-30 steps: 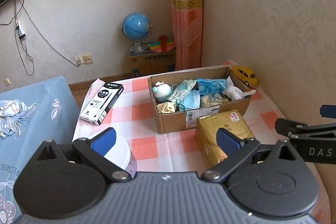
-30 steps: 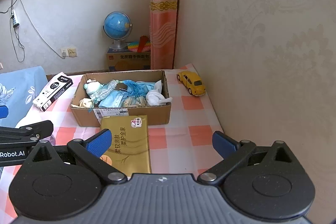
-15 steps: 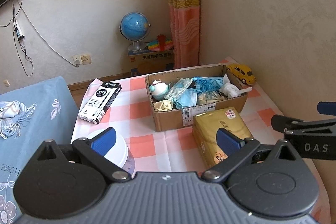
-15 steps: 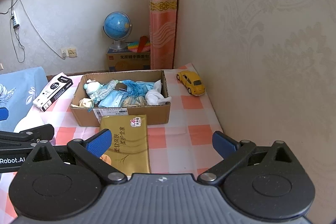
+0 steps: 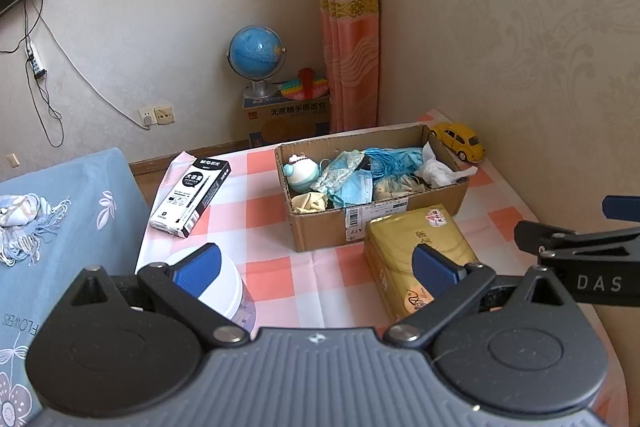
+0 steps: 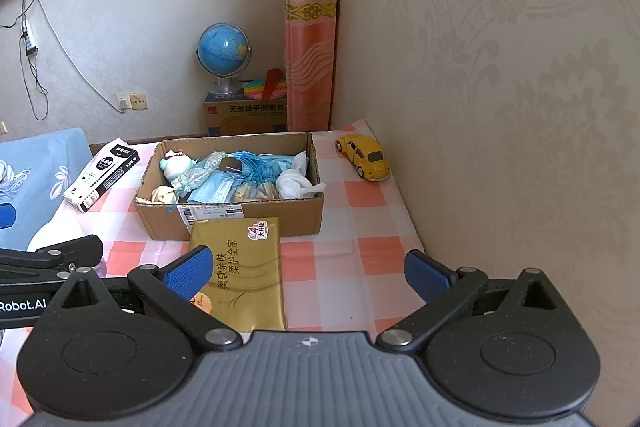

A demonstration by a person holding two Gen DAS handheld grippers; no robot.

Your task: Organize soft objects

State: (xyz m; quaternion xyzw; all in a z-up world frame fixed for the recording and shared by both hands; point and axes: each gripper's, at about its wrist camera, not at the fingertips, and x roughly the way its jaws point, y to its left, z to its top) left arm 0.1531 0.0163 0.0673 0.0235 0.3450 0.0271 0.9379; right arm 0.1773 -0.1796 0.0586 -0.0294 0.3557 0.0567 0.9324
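Note:
A cardboard box [image 5: 320, 231] [image 6: 168, 223] stands mid-table, filled with soft items: a small plush toy [image 5: 301, 174] [image 6: 176, 163], a blue face mask [image 5: 356, 187] [image 6: 216, 191], blue tasselled cloth [image 5: 394, 163] [image 6: 256, 167] and white cloth [image 5: 436, 173] [image 6: 294, 183]. A gold tissue pack [image 5: 412, 247] [image 6: 240, 271] lies in front of the box. My left gripper [image 5: 316, 267] is open and empty, held back from the box. My right gripper [image 6: 308, 271] is open and empty too, over the tissue pack's near end.
A black-and-white pen box [image 5: 192, 193] [image 6: 102, 177] lies left of the box, a white round container [image 5: 232, 291] near the left gripper. A yellow toy car [image 5: 460, 141] [image 6: 364, 157] sits by the padded wall on the right. A blue bed [image 5: 60, 211] borders the table's left edge.
Both grippers have drawn slightly back from the box; the box and other items stay where they were.

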